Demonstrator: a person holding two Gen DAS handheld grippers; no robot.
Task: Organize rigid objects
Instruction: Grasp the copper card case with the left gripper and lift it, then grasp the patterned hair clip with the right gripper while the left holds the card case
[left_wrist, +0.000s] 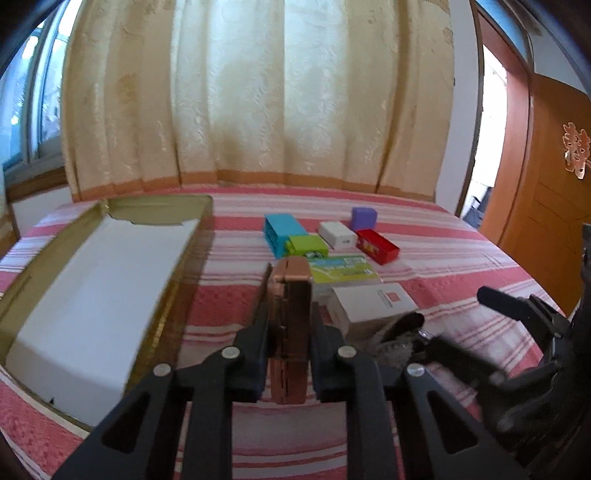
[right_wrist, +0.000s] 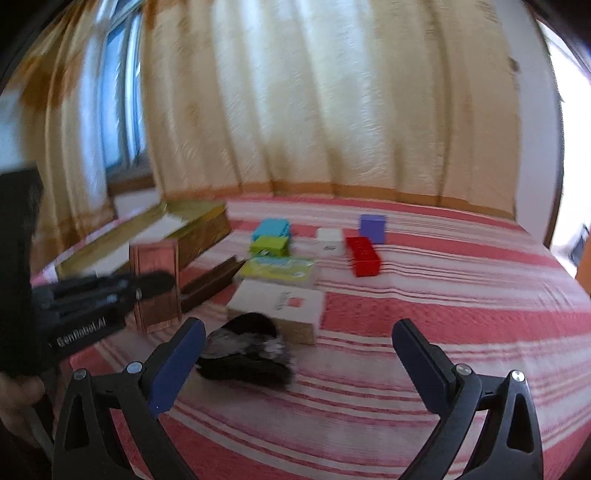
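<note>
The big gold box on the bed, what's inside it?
The big gold box lies open, and only its plain white lining shows inside. No other thing is visible in it. The near corner runs behind the left gripper, so that part stays hidden.

"GenRobot.AI" in white letters on the left gripper (right_wrist: 155, 284); other print illegible.

Backlit cream curtain (left_wrist: 258, 92) fills the frame's centre; window (left_wrist: 33, 92) at upper left; orange wooden door (left_wrist: 546, 192) at right; red-striped bedspread (left_wrist: 443, 258) below.
</note>
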